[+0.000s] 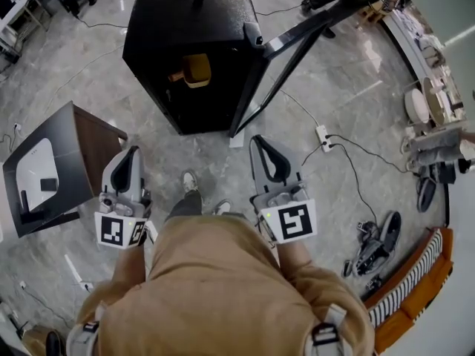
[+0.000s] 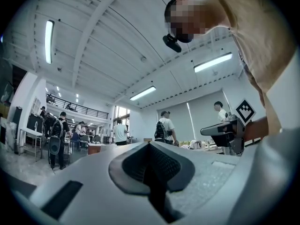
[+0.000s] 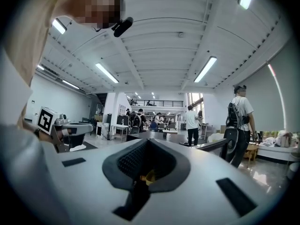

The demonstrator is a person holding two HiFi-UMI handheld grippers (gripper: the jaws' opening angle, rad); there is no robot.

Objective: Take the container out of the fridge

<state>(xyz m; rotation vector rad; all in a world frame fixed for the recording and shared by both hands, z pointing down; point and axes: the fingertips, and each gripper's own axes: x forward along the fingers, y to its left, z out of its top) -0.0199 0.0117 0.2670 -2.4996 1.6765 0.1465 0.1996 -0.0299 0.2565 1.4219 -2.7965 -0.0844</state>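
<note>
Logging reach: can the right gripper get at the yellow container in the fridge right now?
Probably not yet: the door stands open and the container is unblocked, but the right gripper is shut, well short of the fridge.

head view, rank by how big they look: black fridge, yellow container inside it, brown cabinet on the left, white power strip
1. black fridge
2. brown cabinet
3. yellow container, partly hidden inside the fridge
4. white power strip
The cabinet lies nearer the camera, so its real size is unsure.
</note>
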